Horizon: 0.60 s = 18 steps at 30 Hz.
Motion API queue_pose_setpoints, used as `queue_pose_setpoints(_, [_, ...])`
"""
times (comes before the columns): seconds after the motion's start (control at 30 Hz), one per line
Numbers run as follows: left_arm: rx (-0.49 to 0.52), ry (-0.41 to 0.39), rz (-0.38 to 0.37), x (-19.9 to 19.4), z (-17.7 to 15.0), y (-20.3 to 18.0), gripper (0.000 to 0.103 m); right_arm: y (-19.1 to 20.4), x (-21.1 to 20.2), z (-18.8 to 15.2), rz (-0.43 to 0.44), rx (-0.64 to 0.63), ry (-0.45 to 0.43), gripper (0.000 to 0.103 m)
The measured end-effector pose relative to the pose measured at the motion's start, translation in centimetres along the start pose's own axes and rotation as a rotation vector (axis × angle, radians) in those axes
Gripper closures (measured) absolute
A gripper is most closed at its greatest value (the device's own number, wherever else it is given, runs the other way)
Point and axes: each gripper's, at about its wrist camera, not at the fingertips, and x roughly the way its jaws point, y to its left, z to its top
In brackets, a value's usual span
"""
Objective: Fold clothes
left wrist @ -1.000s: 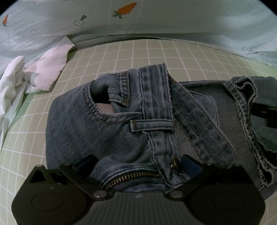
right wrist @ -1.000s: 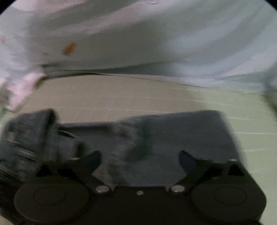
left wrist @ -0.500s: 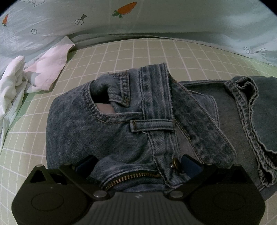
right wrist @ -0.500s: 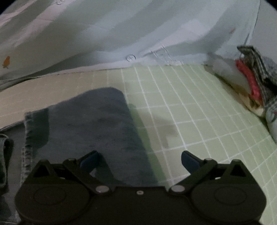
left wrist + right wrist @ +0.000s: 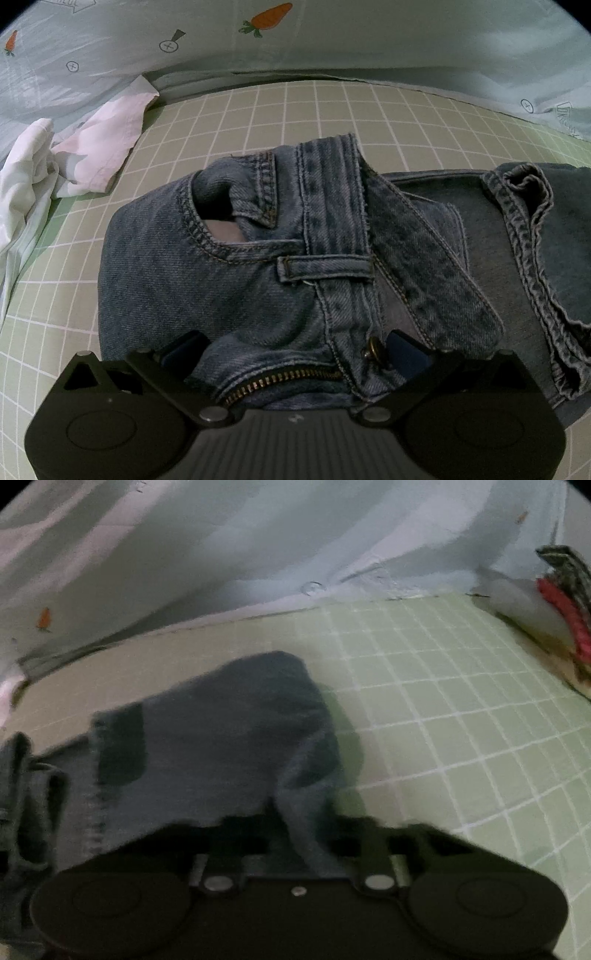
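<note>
A pair of blue jeans (image 5: 221,288) lies on the green grid mat (image 5: 295,110), waistband, pocket and zipper facing up. My left gripper (image 5: 295,347) stands open and low over the fly, its blue fingertips (image 5: 184,347) wide apart on either side of the zipper and brass button. In the blurred right wrist view the jeans leg (image 5: 229,720) spreads across the mat (image 5: 461,701). My right gripper (image 5: 306,834) is closing, its jaws drawn in on a raised ridge of denim at the leg's near right edge.
A pink-white cloth (image 5: 99,147) and a crumpled white garment (image 5: 22,192) lie at the mat's left. A pale sheet with carrot prints (image 5: 266,18) rises behind. A heap of clothes with red and checked fabric (image 5: 565,602) sits at the far right.
My right gripper swung right along the jeans leg, then went from wide open to closed on a pinch of denim at its edge. The left gripper and waistband stayed still.
</note>
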Motion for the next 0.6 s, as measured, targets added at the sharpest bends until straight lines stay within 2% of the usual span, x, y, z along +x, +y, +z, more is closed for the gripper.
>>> queue_pose_setpoints(0.13, [-0.019,0.009,-0.024,-0.7,0.3,0.6,0.0,3.1,-2.6,0.7,0.004,-0.043,-0.078,0.09])
queue_pose_setpoints(0.23, [-0.041,0.0,-0.039,-1.8,0.2,1.5,0.0,6.1,-5.1,1.5,0.092,-0.061,-0.136,0.09])
queue_pose_setpoints(0.33, [-0.066,-0.012,-0.039,-3.0,-0.2,2.7,0.0,9.5,-6.4,1.9,0.249,-0.031,-0.147,0.09])
queue_pose_setpoints(0.4, [-0.08,-0.021,-0.016,-3.7,-0.6,3.5,0.0,12.1,-6.5,1.9,0.353,-0.023,-0.137,0.089])
queue_pose_setpoints(0.43, [-0.083,-0.024,-0.014,-4.0,-0.8,4.0,0.0,13.6,-6.0,1.6,0.378,-0.053,-0.123,0.089])
queue_pose_setpoints(0.53, [-0.114,-0.027,-0.04,-4.6,-1.3,5.5,0.0,17.1,-2.4,0.1,0.401,-0.087,-0.015,0.085])
queue_pose_setpoints(0.6, [-0.141,-0.021,-0.054,-4.9,-1.6,6.1,0.0,18.6,-0.3,-1.1,0.383,-0.111,0.052,0.077])
